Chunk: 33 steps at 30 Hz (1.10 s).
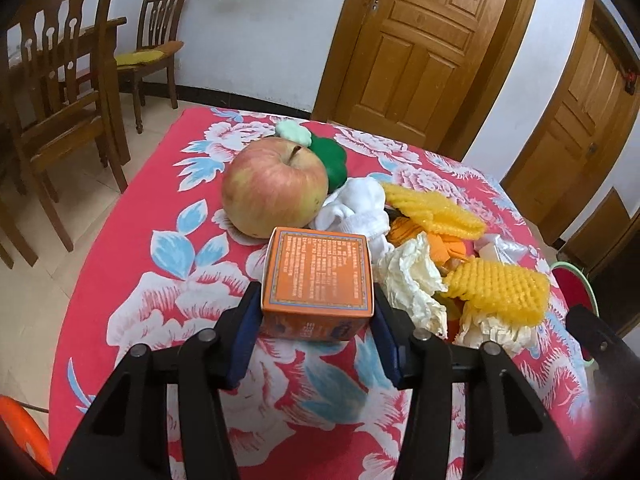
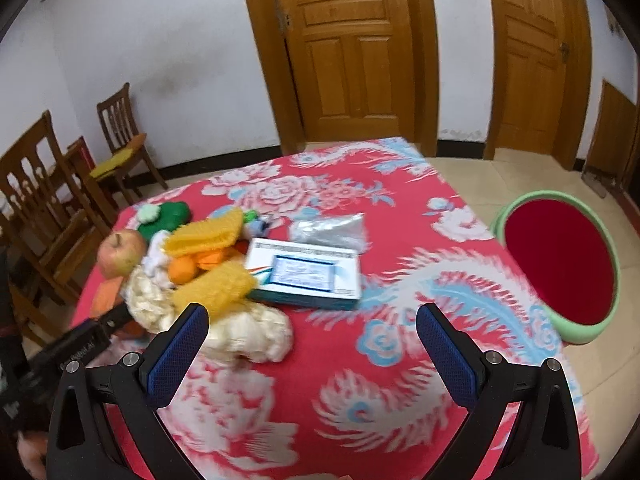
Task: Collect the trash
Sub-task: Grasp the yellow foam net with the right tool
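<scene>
Home dining room, wooden chairs (image 1: 60, 92), panelled doors (image 2: 352, 48), floral tablecloth (image 2: 360, 360)

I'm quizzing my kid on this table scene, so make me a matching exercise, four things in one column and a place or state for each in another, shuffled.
Things:
1. orange box
2. apple
3. white and blue box
4. red basin

Places or states:
A. on the floor beside the table
B. lying flat on the tablecloth
C. between the left claw's pads
D. just beyond the orange box

Pairs: 1-C, 2-D, 3-B, 4-A

Both wrist cameras look steeply down over the red floral tablecloth (image 1: 132, 264), sharing the apple (image 1: 275, 187) beside the trash pile; the left sits nearer.
</scene>
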{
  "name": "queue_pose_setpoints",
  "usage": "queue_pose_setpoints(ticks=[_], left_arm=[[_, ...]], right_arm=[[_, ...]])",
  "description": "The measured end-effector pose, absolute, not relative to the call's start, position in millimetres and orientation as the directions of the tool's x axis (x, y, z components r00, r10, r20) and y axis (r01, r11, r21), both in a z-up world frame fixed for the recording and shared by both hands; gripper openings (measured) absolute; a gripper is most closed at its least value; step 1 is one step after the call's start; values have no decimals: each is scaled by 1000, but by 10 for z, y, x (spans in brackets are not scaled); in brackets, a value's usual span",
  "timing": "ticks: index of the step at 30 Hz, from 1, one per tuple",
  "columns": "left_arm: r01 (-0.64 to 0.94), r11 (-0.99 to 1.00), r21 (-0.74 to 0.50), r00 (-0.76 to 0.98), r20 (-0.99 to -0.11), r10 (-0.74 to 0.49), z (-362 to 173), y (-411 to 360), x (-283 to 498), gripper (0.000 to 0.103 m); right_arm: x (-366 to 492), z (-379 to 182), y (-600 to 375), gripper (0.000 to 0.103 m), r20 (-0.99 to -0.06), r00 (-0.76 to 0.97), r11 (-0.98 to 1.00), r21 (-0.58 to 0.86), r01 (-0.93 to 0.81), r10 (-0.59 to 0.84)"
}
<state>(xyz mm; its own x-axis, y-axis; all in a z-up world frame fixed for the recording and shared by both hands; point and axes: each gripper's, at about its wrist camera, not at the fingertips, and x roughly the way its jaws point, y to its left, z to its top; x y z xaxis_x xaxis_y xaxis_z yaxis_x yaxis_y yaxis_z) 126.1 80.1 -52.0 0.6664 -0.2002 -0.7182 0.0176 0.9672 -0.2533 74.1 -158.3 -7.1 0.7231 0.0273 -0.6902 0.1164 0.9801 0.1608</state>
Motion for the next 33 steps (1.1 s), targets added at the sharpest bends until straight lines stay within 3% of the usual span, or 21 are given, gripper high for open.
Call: queue_pose_setpoints(ticks=[4,7,9,11,13,16,20,33], left_arm=[[38,960,-277,666,-710,-231,-506,824,1230,52],[48,954,-295,670,-699,-250,-483,847,1198,52],[52,953,-299,675,-693,-254,-468,849,1175,52],[56,953,-296,682,-686,-253,-450,839,1132,52],[56,953,-298,685,-683,-253,-443,835,1105,52],[54,951,-304,687,-680,-256,-435,833,1080,52],[62,952,-301,695,-671,-258,-379,812,1021,52],[106,955,-279,730,-630,-265,-61,607,771,52]], right_arm=[[794,-56,-1418,101,-701,711,982,169,87,57],[839,-37,-1311,78,-702,708,984,165,63,72],[891,-40,-1240,73,-706,704,987,154,40,81],[944,-57,-1186,56,-710,696,986,166,19,106],[1002,-91,-1143,48,-716,687,984,177,7,124],[1070,-160,-1148,27,-728,663,972,235,2,175],[1009,-131,-1149,12,-709,676,966,256,-18,200],[614,276,-1314,11,-603,764,957,281,-67,230]])
